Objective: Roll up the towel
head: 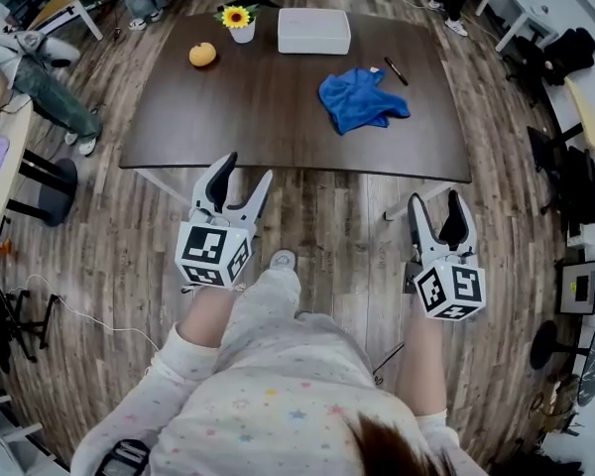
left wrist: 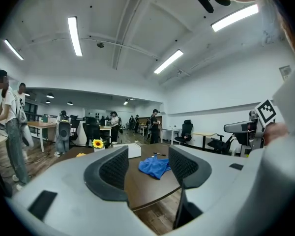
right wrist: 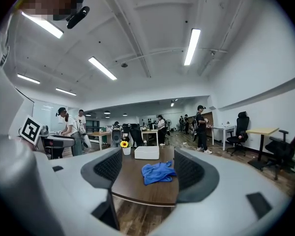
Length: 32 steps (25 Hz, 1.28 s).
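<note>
Blue towel [head: 362, 99] on table [head: 258, 107], well beyond left gripper [head: 248, 167], right gripper [head: 434, 198]

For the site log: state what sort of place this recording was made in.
Most likely an open-plan office or lab workspace. Long strip lights hang on a bare ceiling, wheeled office chairs stand beside desks, and several people stand among them beyond the dark table.

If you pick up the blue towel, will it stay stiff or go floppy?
Probably floppy. The towel lies crumpled in soft folds, so it should droop if lifted by a corner. It looks thin, so likely light. Pushed across the smooth table, it would probably bunch up or slide rather than roll.
</note>
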Motion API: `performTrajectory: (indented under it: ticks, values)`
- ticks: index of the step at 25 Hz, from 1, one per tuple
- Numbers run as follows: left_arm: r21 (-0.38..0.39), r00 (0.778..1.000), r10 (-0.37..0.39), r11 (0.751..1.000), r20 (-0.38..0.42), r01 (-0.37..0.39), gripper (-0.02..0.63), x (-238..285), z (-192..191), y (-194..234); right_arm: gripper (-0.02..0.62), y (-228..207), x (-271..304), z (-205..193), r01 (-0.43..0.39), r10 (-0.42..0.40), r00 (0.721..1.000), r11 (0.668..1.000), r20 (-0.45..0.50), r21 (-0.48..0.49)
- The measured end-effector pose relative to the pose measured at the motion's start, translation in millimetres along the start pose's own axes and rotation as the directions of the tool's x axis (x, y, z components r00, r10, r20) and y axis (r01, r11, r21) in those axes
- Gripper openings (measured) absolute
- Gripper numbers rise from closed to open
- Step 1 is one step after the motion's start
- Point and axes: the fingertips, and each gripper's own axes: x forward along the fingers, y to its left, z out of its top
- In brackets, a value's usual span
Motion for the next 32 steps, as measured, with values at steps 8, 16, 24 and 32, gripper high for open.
performTrajectory:
  ticks: [8,16,24,32]
  values:
    - [0.021,0.998,-0.061,0.998,0.018,0.061,0.232,89,23,65,0.313,3,92,18,0.046,-0.046,0.999,0.999,0.017,0.005]
    - [0.019,0.995,-0.102,0.995,-0.001,0.102,0.232,145,21,91,0.313,-1,144,17,0.075,-0.075,0.997,0.997,0.002,0.029]
    - [0.005,0.997,-0.074,0.997,-0.02,0.074,0.232,207,11,76,0.313,-53,190,13,0.038,-0.037,0.999,0.999,-0.01,0.035]
    - [-0.009,0.999,0.029,1.0,-0.031,-0.03,0.232,295,13,47,0.313,-133,273,24,-0.115,0.116,0.993,0.993,-0.018,0.024]
